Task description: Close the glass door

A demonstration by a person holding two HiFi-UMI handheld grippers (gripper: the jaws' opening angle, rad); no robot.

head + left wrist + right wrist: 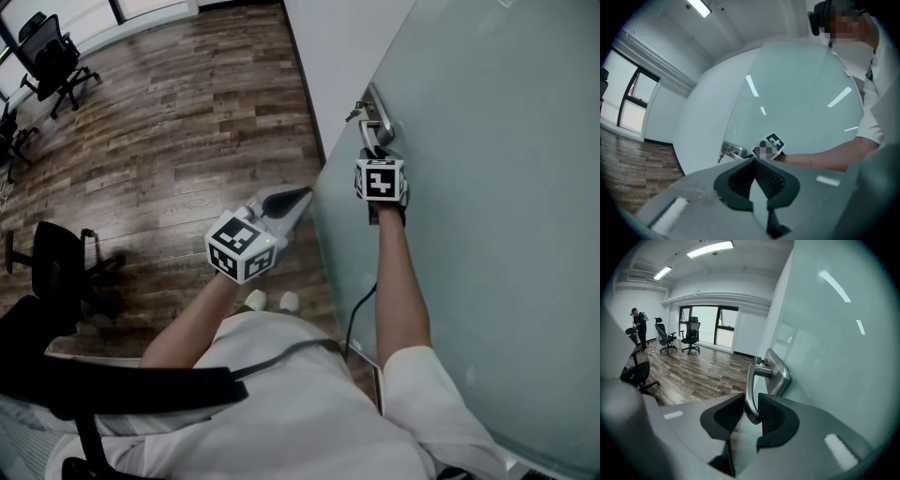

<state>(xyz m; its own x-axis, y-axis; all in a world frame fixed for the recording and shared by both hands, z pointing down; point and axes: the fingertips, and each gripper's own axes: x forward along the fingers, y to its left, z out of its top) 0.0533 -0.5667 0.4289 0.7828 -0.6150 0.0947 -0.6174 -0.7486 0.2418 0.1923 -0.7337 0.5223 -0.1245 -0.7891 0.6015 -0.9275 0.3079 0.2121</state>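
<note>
The frosted glass door (pixel 487 187) fills the right side of the head view. Its metal lever handle (pixel 377 122) sits near the door's edge. My right gripper (pixel 373 152) reaches up to that handle. In the right gripper view the curved lever (pixel 751 385) runs down between the dark pads, and my right gripper (pixel 751 412) is shut on it. My left gripper (pixel 306 195) hovers left of the door edge, level, with its tips together and nothing held. From the left gripper (pixel 754 160) I see the door (pixel 797 93), the handle plate (pixel 732 151) and the right gripper's marker cube (pixel 773 142).
A white wall (pixel 342 47) meets the door's edge. Wood floor (pixel 187 122) spreads to the left. A black office chair (pixel 56 272) stands close at the left, and others (pixel 52 56) sit far back. A black cable (pixel 356 314) hangs by the right arm. A person (pixel 638 326) stands far off.
</note>
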